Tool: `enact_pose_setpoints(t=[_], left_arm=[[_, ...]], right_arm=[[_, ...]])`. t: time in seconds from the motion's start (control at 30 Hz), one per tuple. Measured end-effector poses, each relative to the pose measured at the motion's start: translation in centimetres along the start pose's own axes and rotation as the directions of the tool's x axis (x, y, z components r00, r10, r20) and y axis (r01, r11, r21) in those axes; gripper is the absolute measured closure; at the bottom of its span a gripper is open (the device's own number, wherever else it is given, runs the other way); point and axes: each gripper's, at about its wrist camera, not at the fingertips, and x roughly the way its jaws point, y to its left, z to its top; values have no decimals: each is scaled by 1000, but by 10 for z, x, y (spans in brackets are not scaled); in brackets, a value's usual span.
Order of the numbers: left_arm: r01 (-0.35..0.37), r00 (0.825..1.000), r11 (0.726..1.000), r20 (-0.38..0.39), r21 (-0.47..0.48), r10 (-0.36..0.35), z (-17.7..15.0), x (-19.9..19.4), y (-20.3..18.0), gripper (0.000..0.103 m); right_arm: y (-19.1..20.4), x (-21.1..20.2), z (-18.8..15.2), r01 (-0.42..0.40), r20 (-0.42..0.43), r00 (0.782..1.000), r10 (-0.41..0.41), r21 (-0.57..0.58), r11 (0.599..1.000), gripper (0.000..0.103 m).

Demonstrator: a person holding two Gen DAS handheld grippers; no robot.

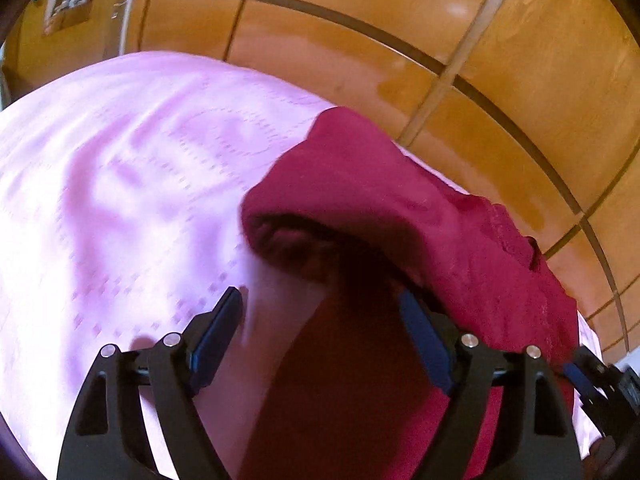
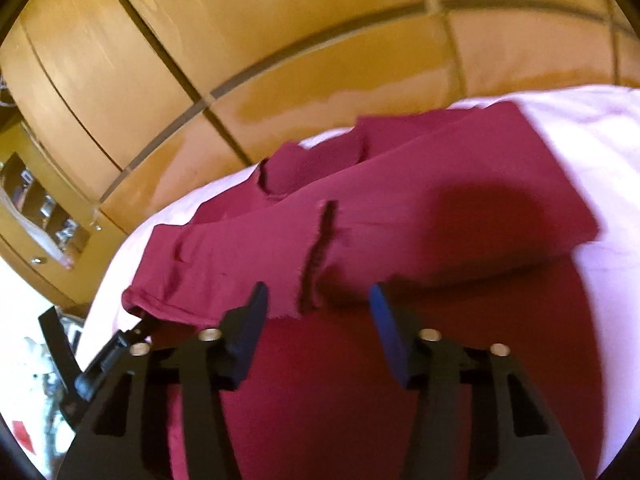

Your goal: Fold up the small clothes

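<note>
A dark red garment (image 1: 360,184) lies on a pink sheet (image 1: 120,168), partly folded over itself. My left gripper (image 1: 320,300) is open, its jaws wide apart over the garment's near edge, with nothing between them. In the right wrist view the same garment (image 2: 400,208) lies spread with a slit near its middle. My right gripper (image 2: 316,296) is open above the garment's near part, holding nothing. The left gripper (image 2: 132,328) shows at the left edge of the right wrist view, at the garment's corner. The right gripper (image 1: 592,372) shows at the right edge of the left wrist view.
The pink sheet (image 2: 592,136) covers a raised surface that ends at a tiled orange-brown floor (image 1: 400,20). A wooden shelf unit (image 2: 36,208) with small items stands at the far left.
</note>
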Motion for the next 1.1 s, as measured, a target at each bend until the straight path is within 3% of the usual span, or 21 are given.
enact_pose_setpoints(t=[0.13,0.17,0.27,0.33,0.4,0.53,0.73,0.97,1.03,1.1], left_arm=[[47,999,997,2,-56,-47,0,5,12,23],[58,998,996,7,-62,-57,-1,4,11,23],[76,997,994,11,-76,-75,-1,3,14,22],[84,996,993,13,-81,-83,-2,3,16,22],[92,996,992,14,-86,-91,-4,4,17,22],[92,996,993,8,-79,-92,-4,7,16,19],[86,996,994,0,-66,-86,-3,10,12,16],[80,997,995,8,-51,-80,-6,-5,6,17],[96,995,995,32,-25,-95,-11,-23,3,17],[79,992,997,101,17,-80,-11,-44,-6,17]], right_arm=[[4,33,9,-28,-73,997,32,53,998,53],[7,36,9,-20,-79,997,24,54,998,60],[8,46,8,-24,-103,994,31,75,997,98],[7,43,12,-51,-88,994,59,93,994,98],[9,23,17,-61,-2,998,61,74,995,98],[0,-6,27,23,111,993,-28,50,999,98],[-37,10,21,111,67,991,-115,69,991,98],[-42,20,17,103,54,993,-105,38,994,98],[-45,19,15,100,62,993,-101,12,995,97],[-50,17,11,76,79,994,-77,18,997,97]])
